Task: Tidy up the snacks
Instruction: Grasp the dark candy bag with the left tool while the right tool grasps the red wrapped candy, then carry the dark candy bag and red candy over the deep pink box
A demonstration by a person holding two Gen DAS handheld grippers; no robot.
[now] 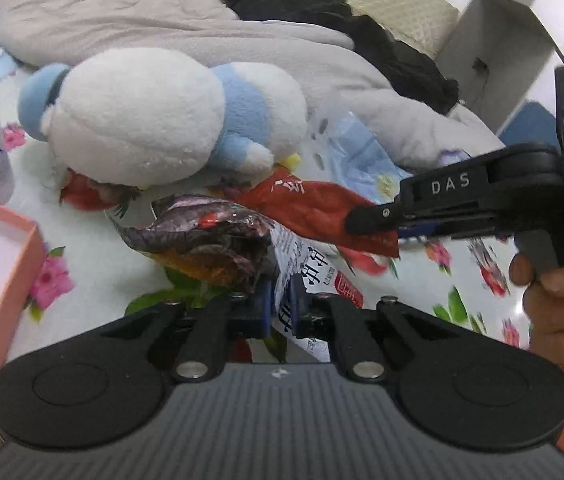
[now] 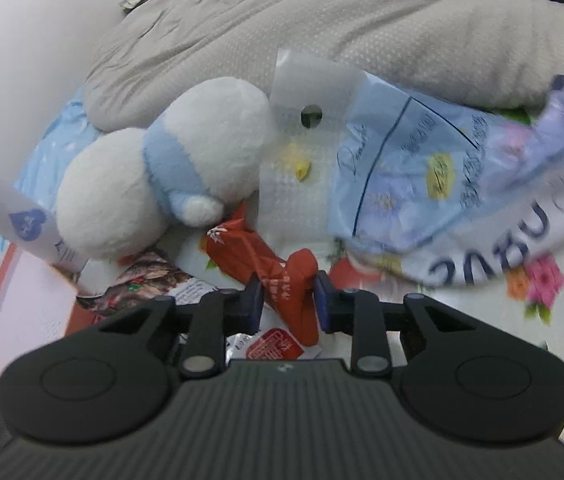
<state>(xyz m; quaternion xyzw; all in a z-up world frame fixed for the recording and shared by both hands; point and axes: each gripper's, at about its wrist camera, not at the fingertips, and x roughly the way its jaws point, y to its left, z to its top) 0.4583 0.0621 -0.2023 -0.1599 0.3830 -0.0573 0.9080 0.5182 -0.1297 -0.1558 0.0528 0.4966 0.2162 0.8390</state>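
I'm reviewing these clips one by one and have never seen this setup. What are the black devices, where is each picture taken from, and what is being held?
A person holds two hand-operated grippers, each carrying a forward-looking fisheye camera. In the left one's view, the left gripper pinches a white printed snack packet. In the right one's view, the right gripper has a red snack packet between its jaws. On the floral bedsheet lie a white-and-blue plush toy, a dark snack bag, a pink box and a grey blanket.

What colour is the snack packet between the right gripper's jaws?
Red-orange snack packet, clearest in the right wrist view.
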